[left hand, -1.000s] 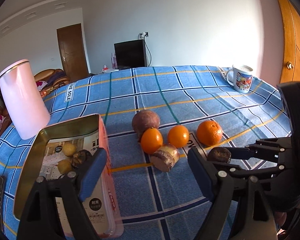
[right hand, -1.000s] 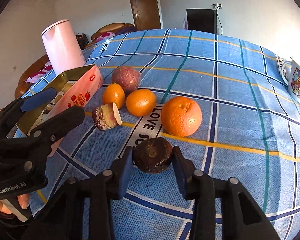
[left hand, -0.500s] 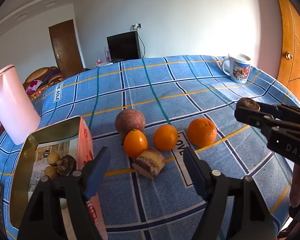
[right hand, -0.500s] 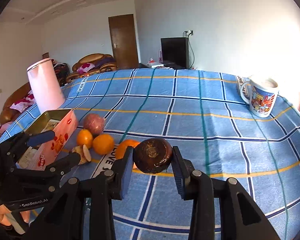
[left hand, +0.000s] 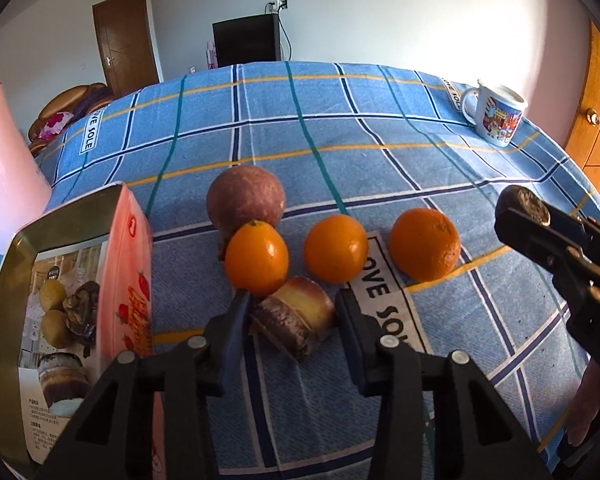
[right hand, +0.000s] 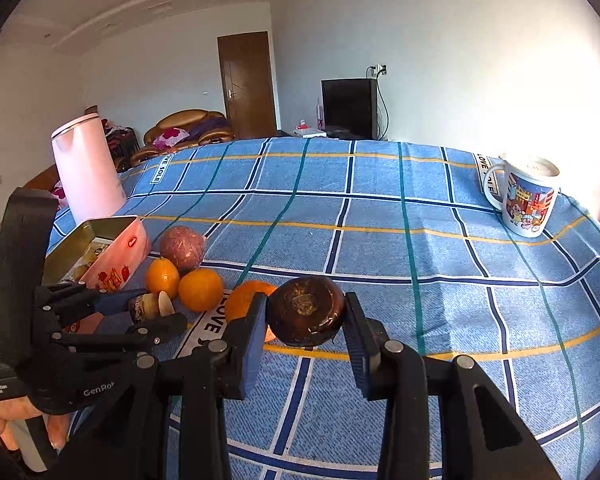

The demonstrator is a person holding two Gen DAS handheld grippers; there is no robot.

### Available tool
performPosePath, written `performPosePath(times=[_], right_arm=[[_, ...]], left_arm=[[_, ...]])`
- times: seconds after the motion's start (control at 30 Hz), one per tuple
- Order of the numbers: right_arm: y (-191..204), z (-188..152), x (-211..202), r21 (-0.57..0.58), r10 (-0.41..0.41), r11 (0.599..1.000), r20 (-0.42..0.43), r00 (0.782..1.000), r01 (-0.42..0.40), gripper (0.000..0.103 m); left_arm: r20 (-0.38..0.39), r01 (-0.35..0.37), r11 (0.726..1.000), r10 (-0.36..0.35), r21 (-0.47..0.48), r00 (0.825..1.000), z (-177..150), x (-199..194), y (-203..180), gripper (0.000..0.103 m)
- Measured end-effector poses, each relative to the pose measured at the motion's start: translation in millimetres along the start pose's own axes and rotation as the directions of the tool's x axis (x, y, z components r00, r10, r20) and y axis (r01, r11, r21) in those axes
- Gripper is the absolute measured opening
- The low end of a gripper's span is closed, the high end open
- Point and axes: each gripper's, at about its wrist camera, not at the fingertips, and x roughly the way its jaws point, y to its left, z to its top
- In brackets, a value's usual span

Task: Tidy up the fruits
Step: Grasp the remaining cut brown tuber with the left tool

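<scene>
My right gripper is shut on a dark brown round fruit and holds it above the blue checked cloth; it also shows in the left wrist view. My left gripper is open, its fingers on either side of a cut brown-skinned piece that lies on the cloth; I cannot tell if they touch it. Behind it lie three oranges and a purple-brown round fruit. A pink tin holding several small fruits stands at the left.
A pink kettle stands at the far left behind the tin. A picture mug stands at the far right of the table. The cloth covers the whole table, whose edge drops off at the right.
My left gripper has moved forward and down around the cut piece and has narrowed. My right gripper has lifted the dark fruit off the cloth and holds it raised.
</scene>
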Motion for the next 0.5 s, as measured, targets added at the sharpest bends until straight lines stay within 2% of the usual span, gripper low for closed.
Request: performPosePath(times=[0.13, 0.5], right_arm=[[-2, 0, -1, 0.008, 0.010, 1.000, 0.006, 1.000, -0.010, 0.039], [2, -2, -17, -0.013, 0.028, 1.000, 0.093, 0.995, -0.027, 0.039]], left_arm=[[0.018, 0.001, 1.000, -0.001, -0.001, 1.000, -1, -4, 0, 0.045], [0.163, -0.030, 0.999, 0.026, 0.024, 0.986, -3, -30, -4, 0.045]])
